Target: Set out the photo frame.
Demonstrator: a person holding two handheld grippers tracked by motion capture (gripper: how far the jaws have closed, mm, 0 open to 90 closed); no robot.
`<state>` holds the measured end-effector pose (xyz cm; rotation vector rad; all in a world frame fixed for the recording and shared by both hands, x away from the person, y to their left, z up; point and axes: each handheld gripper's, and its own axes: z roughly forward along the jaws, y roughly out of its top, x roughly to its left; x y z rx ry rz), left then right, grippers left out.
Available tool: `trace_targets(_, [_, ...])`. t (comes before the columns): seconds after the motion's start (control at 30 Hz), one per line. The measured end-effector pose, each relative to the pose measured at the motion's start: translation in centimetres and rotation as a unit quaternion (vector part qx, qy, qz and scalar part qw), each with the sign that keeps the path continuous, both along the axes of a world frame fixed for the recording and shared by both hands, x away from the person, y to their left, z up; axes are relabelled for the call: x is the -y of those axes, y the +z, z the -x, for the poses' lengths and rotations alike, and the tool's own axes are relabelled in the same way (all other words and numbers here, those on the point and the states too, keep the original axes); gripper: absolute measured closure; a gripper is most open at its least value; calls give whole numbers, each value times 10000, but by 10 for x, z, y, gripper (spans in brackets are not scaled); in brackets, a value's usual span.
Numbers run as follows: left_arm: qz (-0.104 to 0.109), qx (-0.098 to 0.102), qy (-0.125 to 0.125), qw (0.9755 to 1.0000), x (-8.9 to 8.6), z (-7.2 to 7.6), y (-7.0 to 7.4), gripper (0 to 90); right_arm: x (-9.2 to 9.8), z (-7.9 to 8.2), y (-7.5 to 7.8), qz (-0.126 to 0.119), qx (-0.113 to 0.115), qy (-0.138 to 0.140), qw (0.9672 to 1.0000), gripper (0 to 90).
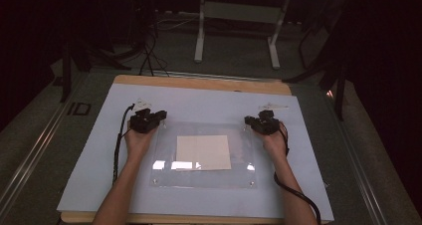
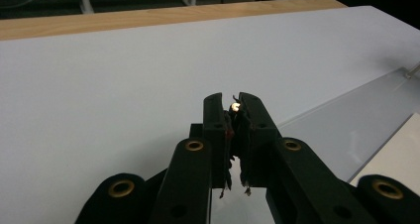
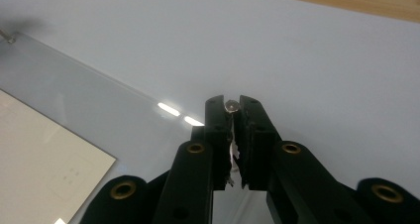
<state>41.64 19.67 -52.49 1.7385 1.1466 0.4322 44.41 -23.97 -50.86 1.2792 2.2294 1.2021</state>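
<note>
A clear plastic plate (image 1: pixel 204 181) lies on the white mat with a cream sheet of paper (image 1: pixel 204 153) under it. My left gripper (image 1: pixel 161 117) sits at the plate's far left corner. Its jaws are shut on a small shiny screw head (image 2: pixel 235 106) at their tips. My right gripper (image 1: pixel 247 120) sits at the far right corner, likewise shut on a small round screw head (image 3: pixel 231 105). The left gripper view has the plate (image 2: pixel 346 120) and paper (image 2: pixel 401 149) at its right. In the right gripper view the plate (image 3: pixel 99 100) and paper (image 3: pixel 39 154) lie at left.
The white mat (image 1: pixel 99 150) covers a wooden table (image 1: pixel 199 83) whose edge shows at the back. Small screws mark the plate's near corners (image 1: pixel 155 181). Beyond the table stand a white frame's legs (image 1: pixel 199 41) and dark stands on the floor.
</note>
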Motion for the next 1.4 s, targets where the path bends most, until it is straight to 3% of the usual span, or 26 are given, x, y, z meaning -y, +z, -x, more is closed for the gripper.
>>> trace_targets(0.2, [253,-173,104,9995,0,-9,-2,833,2,-9,2,-102,-272,20,9996,843])
trace_targets(0.37, [318,-327,99,9989,-1,-17,-1,840,2,-17,2,-160,-364,-15,9992,851])
trace_targets(0.5, [226,-433,133,9987,1,-24,2,851,4,-22,1,-296,-439,-54,9986,854])
trace_targets(0.63, [309,-521,128,9981,-1,-29,1,852,3,-25,1,-341,-462,-99,9983,855])
trace_targets(0.8, [623,-746,231,9950,-2,-39,-2,853,4,-31,-1,-514,-551,-202,9969,855])
trace_targets(1.1, [738,-1014,370,9914,-1,-48,-2,855,3,-35,-3,-501,-528,-277,9970,846])
trace_targets(1.27, [685,-1050,401,9913,0,-49,-1,855,2,-24,2,-221,-286,-245,9990,772])
trace_targets(1.4, [683,-1052,406,9913,0,-49,0,855,7,-15,7,-209,-136,-160,9996,756])
